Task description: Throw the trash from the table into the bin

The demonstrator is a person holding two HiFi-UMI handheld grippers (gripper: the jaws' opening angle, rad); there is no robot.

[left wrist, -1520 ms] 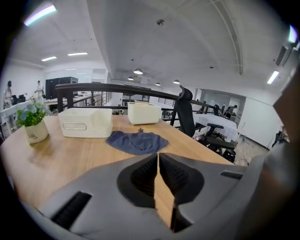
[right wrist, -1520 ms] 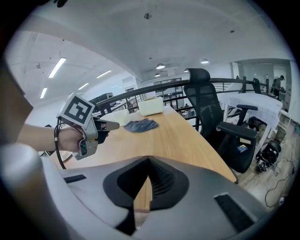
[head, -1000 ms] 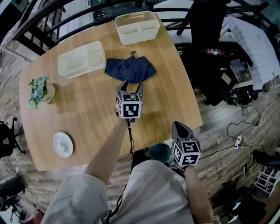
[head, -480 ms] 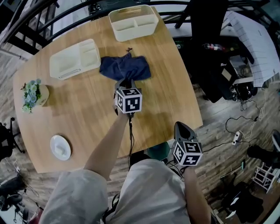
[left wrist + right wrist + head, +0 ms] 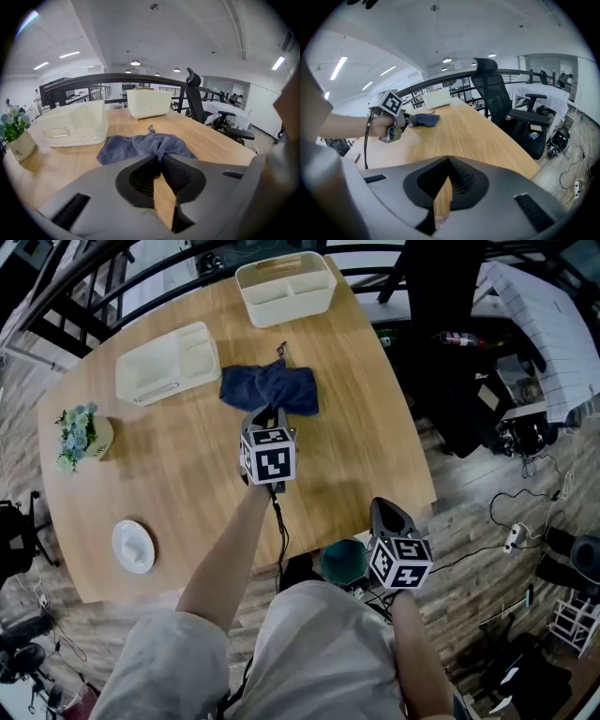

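Now the left gripper (image 5: 160, 158) pinches the cloth (image 5: 136, 146) at its edge on the table (image 5: 178, 484); the right gripper (image 5: 449, 160) is clenched, empty. That thin bite could slip when lifted toward the bin (image 5: 339, 561).

Right gripper (image 5: 449, 161): the jaws are seen closed together at the tips, and nothing is held between them.
Table (image 5: 487, 136): a light wooden top is seen under the jaws and ahead of them.
Left gripper (image 5: 410, 119): it is held by a hand (image 5: 377, 126) at the left, above the table, with its tips at the near edge of the blue cloth (image 5: 424, 119).
Blue cloth: it is seen crumpled on the table.
White box (image 5: 437, 99): it is placed behind the cloth, at the far end.
Office chair (image 5: 497, 101): it is seen beside the table's right edge.
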